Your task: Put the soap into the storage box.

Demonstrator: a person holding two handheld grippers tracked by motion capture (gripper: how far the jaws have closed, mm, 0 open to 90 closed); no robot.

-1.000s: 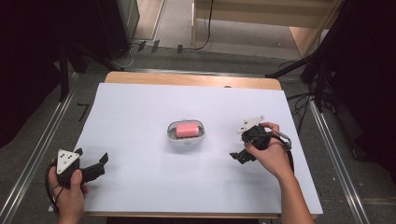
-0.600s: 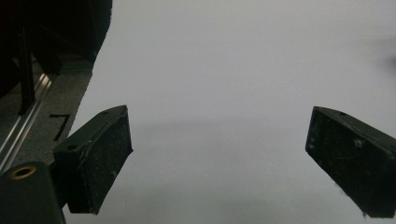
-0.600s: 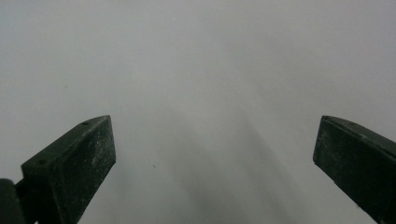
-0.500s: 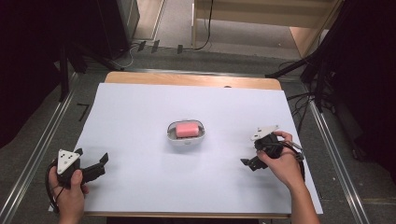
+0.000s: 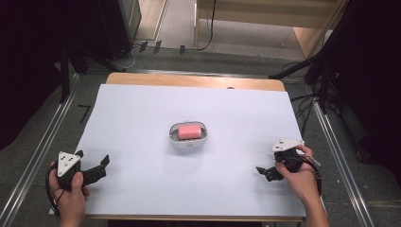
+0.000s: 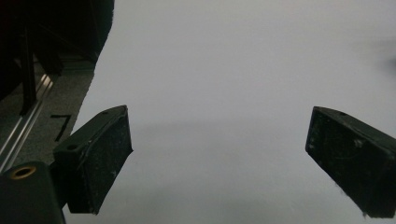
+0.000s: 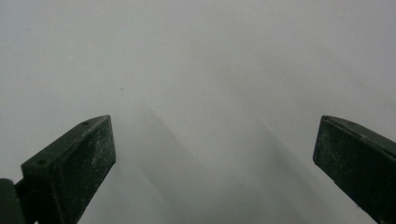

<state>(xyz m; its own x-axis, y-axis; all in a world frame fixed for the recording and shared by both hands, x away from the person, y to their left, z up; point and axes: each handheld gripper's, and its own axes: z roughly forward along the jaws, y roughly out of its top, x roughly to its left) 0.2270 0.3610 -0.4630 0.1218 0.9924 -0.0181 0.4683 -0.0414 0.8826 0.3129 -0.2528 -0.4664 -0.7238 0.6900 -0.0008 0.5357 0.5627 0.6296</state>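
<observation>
Since a second ago, my right gripper [image 5: 264, 172] has drawn back from beside the bowl [image 5: 189, 141] toward the near right corner of the worktop [image 5: 142, 109], while my left gripper [image 5: 101, 163] has stayed near the near left corner. Both now sit low over the white sheet, well apart from the bowl, which rests near the middle of the worktop between them. A pink block [image 5: 189, 131], perhaps a soap bar or sponge, lies inside that small white bowl. In the left gripper view my left gripper [image 6: 219, 158] has its jaws spread wide with bare white sheet between them, and the worktop's left edge and the dark floor show beyond. In the right gripper view my right gripper [image 7: 215, 158] is likewise spread wide, holding nothing, over plain white sheet.
</observation>
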